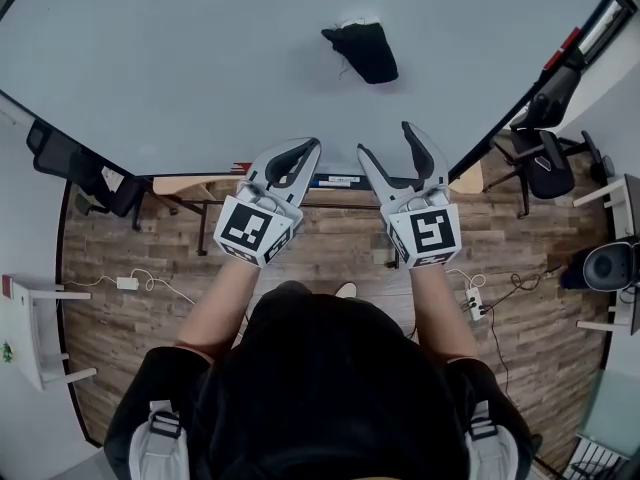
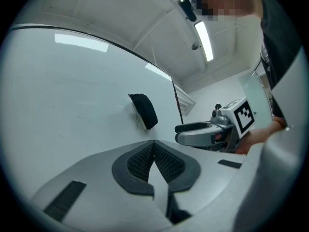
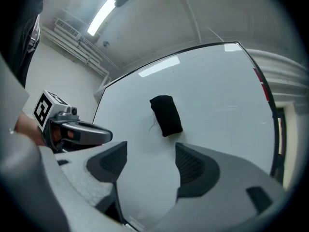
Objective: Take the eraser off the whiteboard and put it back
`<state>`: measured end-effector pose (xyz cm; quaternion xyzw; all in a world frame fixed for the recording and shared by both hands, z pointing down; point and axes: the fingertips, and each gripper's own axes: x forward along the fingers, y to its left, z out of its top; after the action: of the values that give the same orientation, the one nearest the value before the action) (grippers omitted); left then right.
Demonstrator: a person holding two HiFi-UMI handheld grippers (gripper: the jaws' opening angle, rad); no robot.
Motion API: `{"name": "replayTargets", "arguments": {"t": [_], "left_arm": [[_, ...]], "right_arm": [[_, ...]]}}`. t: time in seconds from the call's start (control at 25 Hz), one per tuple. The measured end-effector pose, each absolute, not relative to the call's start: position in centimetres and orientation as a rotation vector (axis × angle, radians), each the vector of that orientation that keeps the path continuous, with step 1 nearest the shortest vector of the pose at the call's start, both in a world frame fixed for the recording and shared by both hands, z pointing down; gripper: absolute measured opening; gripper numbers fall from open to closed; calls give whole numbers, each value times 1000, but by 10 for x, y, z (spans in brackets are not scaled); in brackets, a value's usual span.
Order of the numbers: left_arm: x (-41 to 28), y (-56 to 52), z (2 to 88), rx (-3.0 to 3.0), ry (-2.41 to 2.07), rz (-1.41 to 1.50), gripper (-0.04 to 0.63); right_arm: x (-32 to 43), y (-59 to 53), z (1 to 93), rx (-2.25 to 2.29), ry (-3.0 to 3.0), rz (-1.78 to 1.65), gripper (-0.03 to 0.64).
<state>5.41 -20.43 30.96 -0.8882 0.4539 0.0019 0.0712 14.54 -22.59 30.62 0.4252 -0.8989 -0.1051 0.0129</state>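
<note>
On the glossy white whiteboard [image 1: 200,58], a black, likely soft, light eraser [image 1: 362,50] is awaiting a pinch across its sides, right gripper [image 1: 388,140] gaping empty, left gripper [image 1: 305,148] closed on nothing.

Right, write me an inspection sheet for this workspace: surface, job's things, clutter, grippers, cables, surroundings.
Surface: whiteboard, no writing seen.
Job's things: black eraser stuck on the whiteboard, untouched.
Clutter: nothing seen.
Grippers: left gripper shut, empty; right gripper open, empty; both short of the eraser.
Cables: power strip and adapter with cords lying on the floor.
Surroundings: wooden floor, office chair at right, white table at left.
</note>
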Motion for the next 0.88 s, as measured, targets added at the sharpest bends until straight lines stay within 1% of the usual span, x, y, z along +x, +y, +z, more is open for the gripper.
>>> {"name": "replayTargets", "arguments": {"t": [0.48, 0.88], "left_arm": [[43, -246, 282, -2683, 1230, 52, -6], [33, -273, 272, -2742, 1095, 103, -6]], "right_arm": [[128, -274, 260, 1514, -2656, -515, 299], [114, -306, 244, 1623, -2506, -614, 299]]}}
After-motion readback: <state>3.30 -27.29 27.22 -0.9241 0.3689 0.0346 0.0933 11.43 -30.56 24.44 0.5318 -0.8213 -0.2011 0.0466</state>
